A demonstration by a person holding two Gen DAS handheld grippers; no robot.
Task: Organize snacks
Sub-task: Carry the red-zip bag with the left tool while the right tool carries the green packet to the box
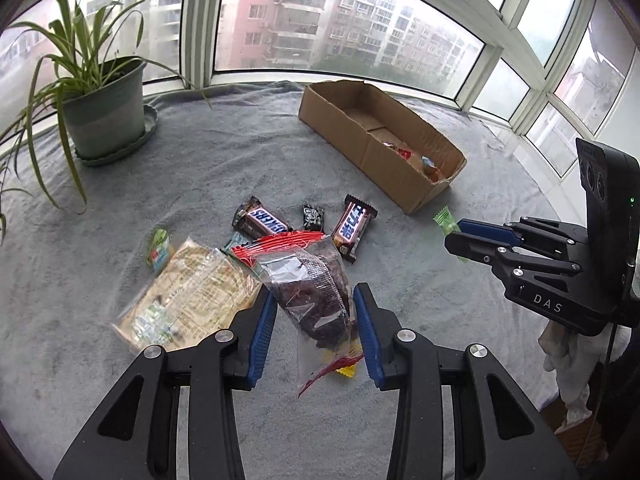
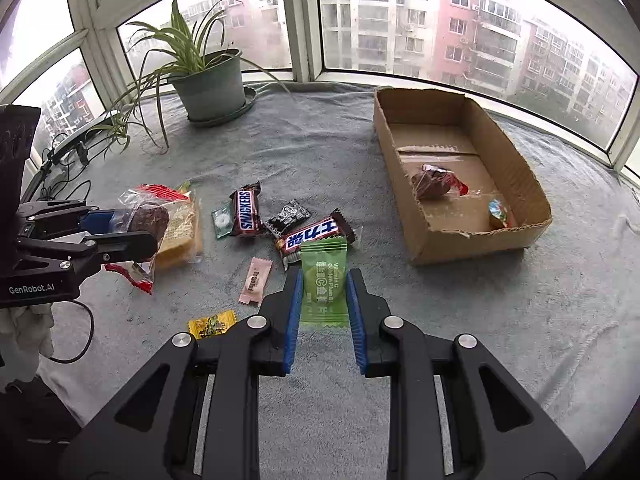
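My left gripper (image 1: 314,294) is shut on a clear red-edged bag of dark dried fruit (image 1: 316,284), held above the grey cloth; it also shows in the right wrist view (image 2: 146,216). My right gripper (image 2: 323,280) is shut on a green candy packet (image 2: 323,286), seen too in the left wrist view (image 1: 446,218). The open cardboard box (image 2: 416,220) at the right holds a red-wrapped snack (image 2: 434,182) and a small candy (image 2: 498,214). Two Snickers bars (image 2: 246,210) (image 2: 316,236), a black packet (image 2: 288,216), a pink packet (image 2: 256,280) and a yellow packet (image 2: 212,324) lie on the cloth.
A potted spider plant (image 2: 208,80) stands at the back left by the windows. A cracker pack (image 1: 188,296) and a small green-white packet (image 1: 158,248) lie left of the bars. Cables (image 2: 64,160) hang at the cloth's left edge.
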